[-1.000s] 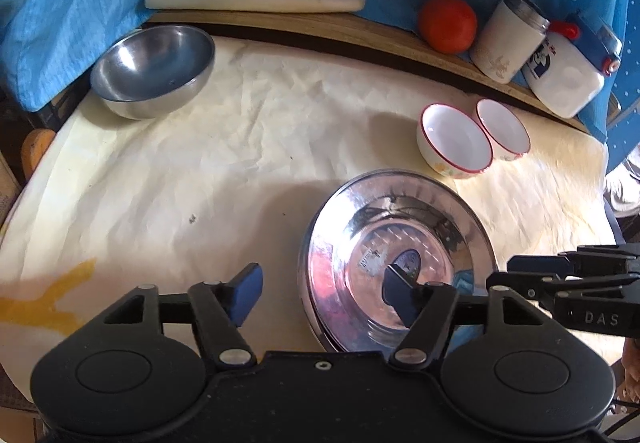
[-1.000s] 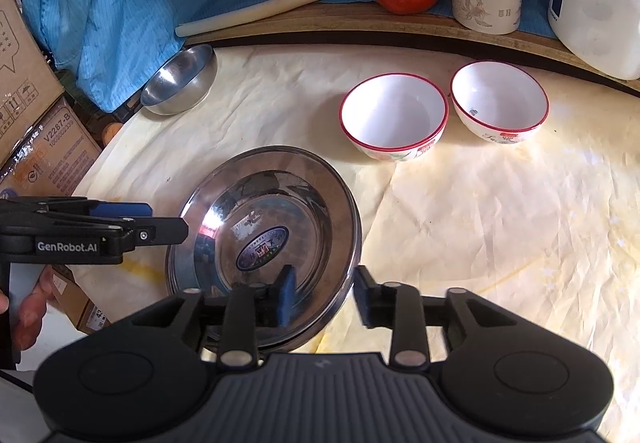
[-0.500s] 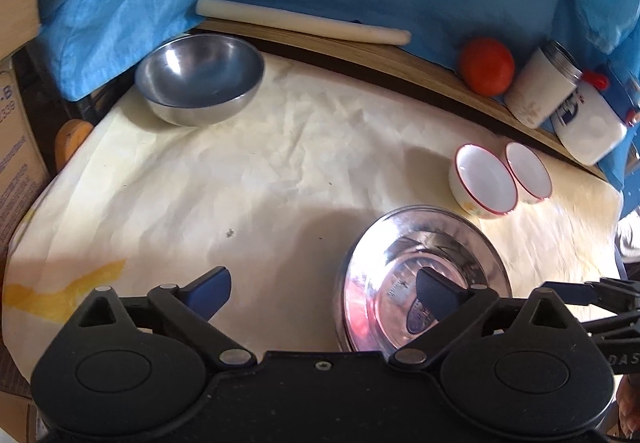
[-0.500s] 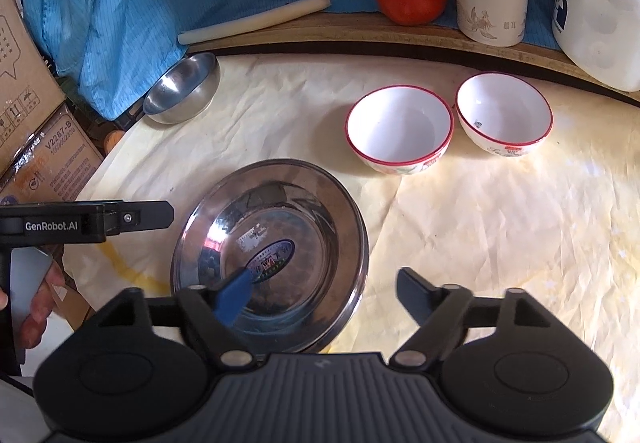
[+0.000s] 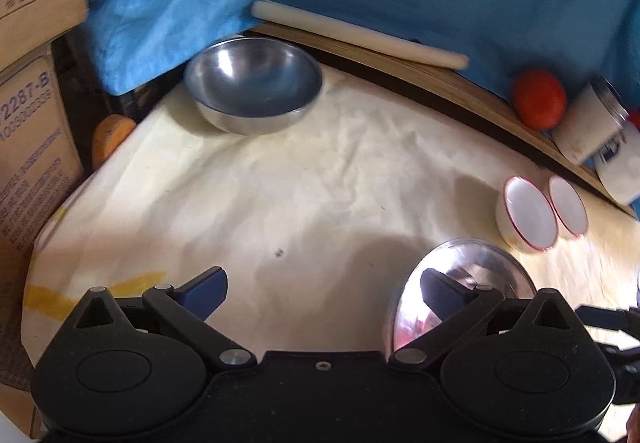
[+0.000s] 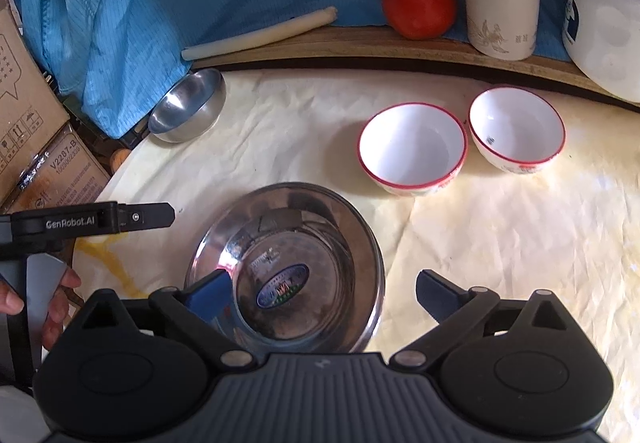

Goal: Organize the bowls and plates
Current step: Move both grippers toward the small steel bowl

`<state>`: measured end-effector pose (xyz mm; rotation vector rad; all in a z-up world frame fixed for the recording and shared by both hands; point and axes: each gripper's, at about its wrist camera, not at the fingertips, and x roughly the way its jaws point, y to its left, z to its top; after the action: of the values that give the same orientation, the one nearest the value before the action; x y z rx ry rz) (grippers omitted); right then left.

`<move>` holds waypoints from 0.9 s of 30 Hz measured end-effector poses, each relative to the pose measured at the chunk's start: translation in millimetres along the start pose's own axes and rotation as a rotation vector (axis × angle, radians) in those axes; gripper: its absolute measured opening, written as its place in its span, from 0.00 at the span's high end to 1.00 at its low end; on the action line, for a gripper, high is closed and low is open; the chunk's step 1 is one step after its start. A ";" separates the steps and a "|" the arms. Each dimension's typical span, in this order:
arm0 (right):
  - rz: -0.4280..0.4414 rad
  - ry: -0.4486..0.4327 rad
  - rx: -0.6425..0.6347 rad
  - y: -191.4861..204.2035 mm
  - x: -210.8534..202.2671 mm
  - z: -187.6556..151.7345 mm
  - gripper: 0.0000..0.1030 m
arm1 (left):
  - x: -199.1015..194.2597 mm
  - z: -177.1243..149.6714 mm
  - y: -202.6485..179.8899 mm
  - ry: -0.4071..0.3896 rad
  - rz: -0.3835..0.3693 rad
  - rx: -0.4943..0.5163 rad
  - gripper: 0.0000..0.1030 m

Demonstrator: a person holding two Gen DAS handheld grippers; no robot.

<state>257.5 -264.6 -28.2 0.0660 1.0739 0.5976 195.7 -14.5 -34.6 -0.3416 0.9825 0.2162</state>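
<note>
Here the stainless steel plate (image 6: 286, 275) lies mirror-bright on the cream table cover (image 6: 500, 263), a blue oval sticker at its centre, just in front of two red-rimmed white bowls (image 6: 413, 149) that sit side by side. The right gripper (image 6: 324, 291) hovers over the plate, spread wide and empty; the left gripper (image 5: 324, 285) is equally wide and empty, its housing hiding the plate's near edge. A steel bowl (image 5: 253, 83) sits at the far-left table edge, with bare cover between.
</note>
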 end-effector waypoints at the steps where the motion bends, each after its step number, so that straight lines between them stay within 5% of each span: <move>1: -0.001 -0.002 0.002 -0.1 0.9 1.1 0.02 | 1.1 2.1 2.5 -0.003 0.009 -0.011 0.01; 13: 0.015 -0.096 -0.029 10.1 3.2 25.3 0.02 | 15.2 33.6 26.9 -0.030 0.103 -0.094 0.01; 27: 0.033 -0.109 -0.109 35.5 32.5 70.5 0.02 | 29.6 56.7 41.6 -0.099 0.185 -0.224 0.01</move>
<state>312.5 -202.5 -7.9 0.0213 0.9344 0.6739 241.8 46.1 -38.3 -0.4403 0.8941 0.5089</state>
